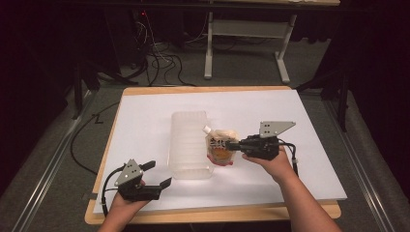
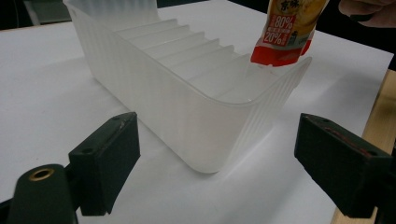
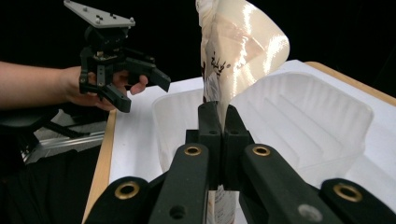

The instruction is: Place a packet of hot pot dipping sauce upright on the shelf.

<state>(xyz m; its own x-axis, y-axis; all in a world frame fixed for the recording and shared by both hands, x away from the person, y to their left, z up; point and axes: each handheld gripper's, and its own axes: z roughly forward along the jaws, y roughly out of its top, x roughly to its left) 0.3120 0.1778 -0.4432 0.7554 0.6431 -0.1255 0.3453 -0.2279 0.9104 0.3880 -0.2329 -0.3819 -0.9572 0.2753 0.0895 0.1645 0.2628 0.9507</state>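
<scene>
The right gripper [image 1: 231, 144] is clenching the pouch [image 1: 221, 147], fingers [image 3: 211, 122] pressed tight on its thin edge, and the pouch is hanging in the air just beside the bin's [image 1: 186, 121] right wall, toward the middle of the tabletop [image 1: 145, 104]. In the right gripper view the pouch [image 3: 243, 51] is rising straight up out of the closed fingers, glossy and cream-coloured, with dark lettering down one side. In the left gripper view its red bottom edge [image 2: 282, 53] is hovering right over the bin's rim [image 2: 261, 98], at the near right corner of the bin; whether it is touching the rim I cannot tell.

The bin is sitting lengthwise at the centre of the tabletop, clear plastic, ribbed walls, stepped ridges running across its floor, nothing lying inside it.

Down at the near left corner of the tabletop the left gripper [image 1: 157, 175] is hanging with its fingers [image 2: 105, 161] released, spread wide apart, nothing between them. They are pointing toward the bin's near end, apart from it. In the right gripper view that same left gripper [image 3: 140, 88] is showing at the upper left, fingers parted, a hand wrapped round its body.

A white sheet [image 1: 314, 159] is covering most of the tabletop, the wooden edge showing around it.
</scene>
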